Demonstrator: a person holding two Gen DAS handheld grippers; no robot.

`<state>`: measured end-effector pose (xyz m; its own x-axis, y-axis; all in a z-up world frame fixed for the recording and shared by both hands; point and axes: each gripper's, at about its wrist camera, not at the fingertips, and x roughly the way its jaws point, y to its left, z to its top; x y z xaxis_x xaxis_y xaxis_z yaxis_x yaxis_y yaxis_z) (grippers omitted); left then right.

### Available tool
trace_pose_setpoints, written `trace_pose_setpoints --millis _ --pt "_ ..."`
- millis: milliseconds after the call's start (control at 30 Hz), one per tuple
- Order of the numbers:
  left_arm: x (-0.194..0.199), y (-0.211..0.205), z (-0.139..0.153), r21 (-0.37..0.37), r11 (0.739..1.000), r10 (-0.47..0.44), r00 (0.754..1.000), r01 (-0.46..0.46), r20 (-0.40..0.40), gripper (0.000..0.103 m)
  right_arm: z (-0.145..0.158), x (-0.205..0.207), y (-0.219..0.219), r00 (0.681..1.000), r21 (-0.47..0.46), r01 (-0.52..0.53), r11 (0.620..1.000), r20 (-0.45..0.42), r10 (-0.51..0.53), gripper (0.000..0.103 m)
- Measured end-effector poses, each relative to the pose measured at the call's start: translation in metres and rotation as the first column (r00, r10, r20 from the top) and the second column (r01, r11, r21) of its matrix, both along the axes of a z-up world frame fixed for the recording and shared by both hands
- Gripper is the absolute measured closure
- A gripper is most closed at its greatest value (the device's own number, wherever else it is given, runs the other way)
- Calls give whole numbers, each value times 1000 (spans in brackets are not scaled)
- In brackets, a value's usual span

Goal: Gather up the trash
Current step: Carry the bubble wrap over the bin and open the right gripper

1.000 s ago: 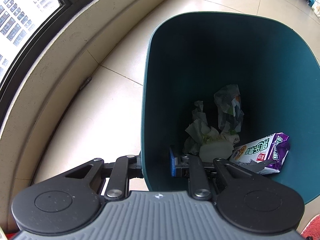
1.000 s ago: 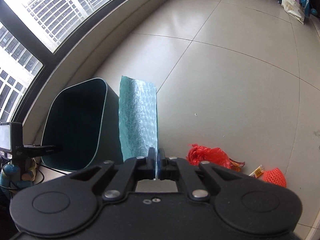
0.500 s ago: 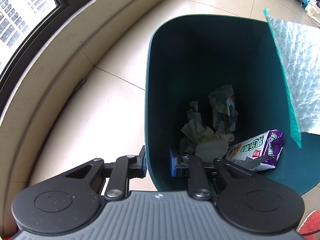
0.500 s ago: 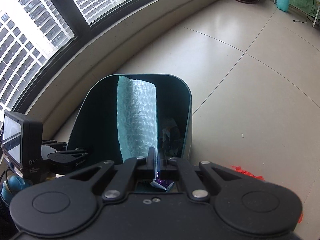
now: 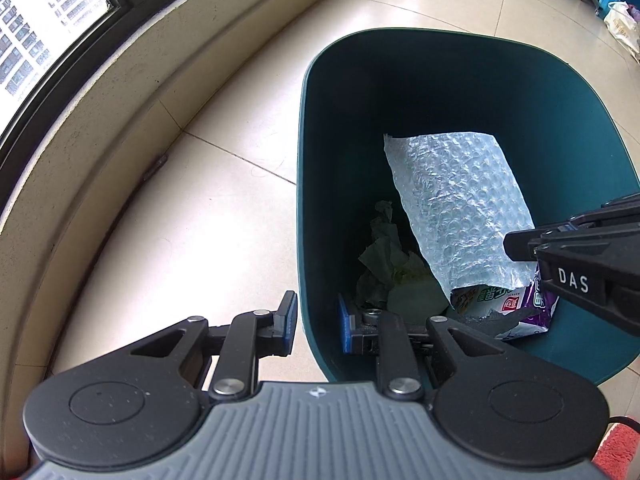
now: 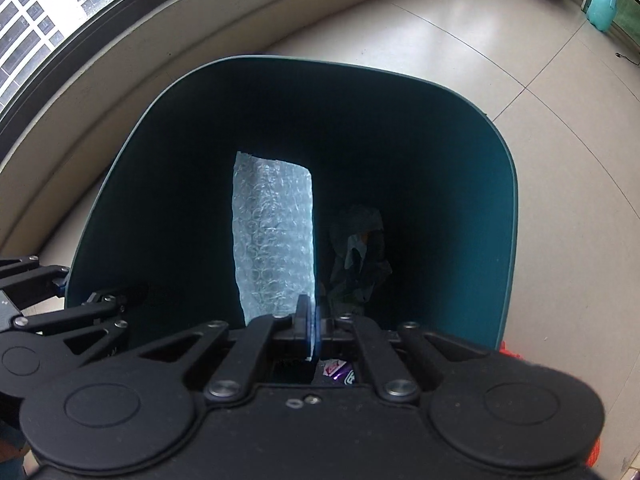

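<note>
A dark teal bin [image 5: 440,34] stands on the tiled floor by the window. My left gripper [image 5: 317,326] straddles the bin's near wall, one blue pad outside and one inside, shut on it. My right gripper [image 6: 311,320] is shut on the lower edge of a pale blue bubble wrap sheet [image 6: 272,240] that hangs inside the bin [image 6: 320,60]. From the left wrist view the sheet [image 5: 460,208] covers part of the trash, with the right gripper [image 5: 516,245] at the right. Below lie crumpled tissue [image 5: 384,256] and a purple snack packet [image 5: 536,304].
A curved beige ledge [image 5: 100,128] under the window runs along the left. Red trash [image 6: 510,350] lies on the floor right of the bin. A teal bottle [image 6: 602,10] and a white bag [image 5: 622,26] stand far off.
My right gripper carried the bubble wrap from beside the bin to over it and down inside. The left gripper stayed on the bin wall.
</note>
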<state>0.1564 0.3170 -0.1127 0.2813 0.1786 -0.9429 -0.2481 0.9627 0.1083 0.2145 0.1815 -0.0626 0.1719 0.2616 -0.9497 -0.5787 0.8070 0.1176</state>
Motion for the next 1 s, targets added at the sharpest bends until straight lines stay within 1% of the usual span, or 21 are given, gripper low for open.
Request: trace_pose_setpoints --millis 67,133,200,300,500,533,700,900,1000 --pt "1 2 2 -4 1000 2 1000 -2 -2 82 -5 0 1 1000 -17 -1 1000 -2 1 102" --pt "1 2 2 -5 1000 2 1000 -2 -2 82 -11 1 1 1000 -22 -5 1000 -19 5 95" --pt "1 3 2 -7 1000 2 1000 -2 -2 82 -12 1 -2 1000 -19 2 1000 -22 -2 90" --pt "2 3 2 -6 1000 2 1000 -2 -1 82 -10 2 -3 1000 3 1 1000 -29 0 87" --pt "2 2 0 -6 1000 3 1000 -3 -2 82 16 -2 -24 999 88 -22 996 -28 24 82" --pt "2 1 -1 -4 1000 2 1000 -2 -2 82 19 -3 -19 999 102 -25 994 -30 28 81" --pt "1 0 -2 4 1000 -1 1000 1 -3 82 42 -12 -36 999 155 -29 987 -24 33 76" --pt "3 -3 -2 11 1000 0 1000 0 -7 82 75 -15 -72 1000 222 -3 975 -10 5 75" --pt "3 -4 -2 14 1000 3 1000 -3 -7 82 88 -16 -98 1000 261 18 965 5 -20 70"
